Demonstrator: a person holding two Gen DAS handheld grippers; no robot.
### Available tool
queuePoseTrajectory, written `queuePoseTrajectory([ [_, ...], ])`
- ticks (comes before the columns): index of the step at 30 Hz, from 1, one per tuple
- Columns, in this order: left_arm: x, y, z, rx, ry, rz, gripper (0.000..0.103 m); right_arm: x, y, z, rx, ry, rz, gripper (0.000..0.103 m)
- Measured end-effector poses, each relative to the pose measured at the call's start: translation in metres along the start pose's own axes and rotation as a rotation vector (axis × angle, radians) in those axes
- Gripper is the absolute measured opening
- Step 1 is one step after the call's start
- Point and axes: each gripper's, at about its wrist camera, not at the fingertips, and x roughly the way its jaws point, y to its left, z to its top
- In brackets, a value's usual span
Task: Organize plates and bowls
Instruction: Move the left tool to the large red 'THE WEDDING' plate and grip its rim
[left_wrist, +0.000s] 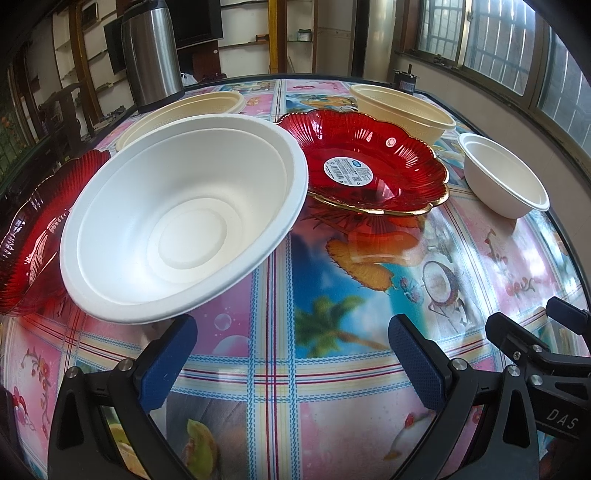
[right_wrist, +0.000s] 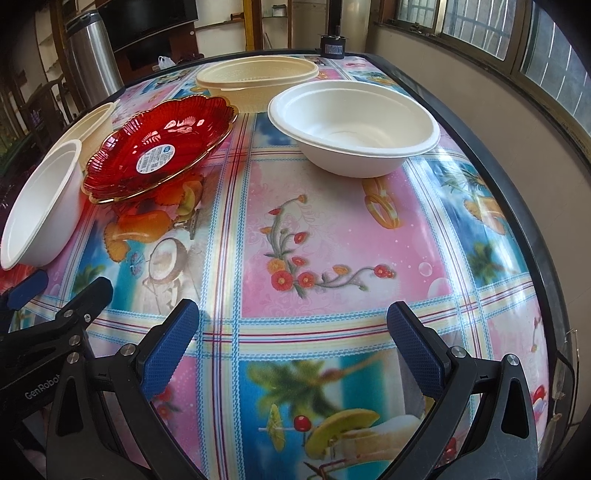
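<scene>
1. Counter (right_wrist: 332, 229): covered with a glossy patterned cloth; it carries all the dishes. A steel flask (left_wrist: 151, 51) stands at its far left edge.
2. Cream tubs: one (right_wrist: 258, 79) at the far side, just behind the right-hand white bowl; a second (left_wrist: 177, 110) lies behind the left-hand white bowl.
3. Red plates: one plate (left_wrist: 369, 162) sits mid-counter, between the two white bowls. A second (left_wrist: 33, 229) lies at the far left, partly under the near white bowl.
4. White bowls: near bowl (left_wrist: 184, 221) sits tilted, its rim leaning on the second red plate, just ahead and left of the left tongs (left_wrist: 291, 365). Far bowl (right_wrist: 354, 127) stands upright, ahead and slightly right of the right tongs (right_wrist: 291, 354), well apart from them.
5. Tongs: both pairs are spread apart and hold nothing.
6. Judgement: the left tongs are nearer a bowl; its near rim lies almost at the left finger (left_wrist: 170, 362). Nesting the white bowls probably starts there.
</scene>
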Motion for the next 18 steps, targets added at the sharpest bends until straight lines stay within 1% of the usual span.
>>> queuePoseTrajectory([
  [1, -0.002, 0.003, -0.001, 0.003, 0.001, 0.000, 0.103, -0.005, 0.000, -0.002, 0.006, -0.008, 0.015, 0.102],
  [3, -0.008, 0.006, -0.006, 0.009, 0.001, 0.006, 0.103, -0.016, 0.002, -0.005, 0.011, -0.034, 0.018, 0.102],
  [7, -0.023, 0.011, -0.014, 0.032, -0.005, 0.036, 0.102, -0.041, 0.012, -0.007, -0.029, -0.079, 0.021, 0.102],
  [10, -0.045, 0.023, -0.019, 0.016, -0.046, 0.027, 0.103, -0.063, 0.022, -0.006, -0.056, -0.122, 0.035, 0.102],
  [12, -0.055, 0.029, -0.020, 0.022, -0.053, 0.023, 0.103, -0.074, 0.031, -0.003, -0.070, -0.140, 0.050, 0.102],
  [15, -0.074, 0.047, -0.022, 0.028, -0.086, 0.041, 0.103, -0.088, 0.047, 0.003, -0.099, -0.160, 0.102, 0.102],
  [18, -0.091, 0.082, -0.016, -0.006, -0.108, 0.064, 0.103, -0.096, 0.073, 0.013, -0.138, -0.174, 0.158, 0.102],
])
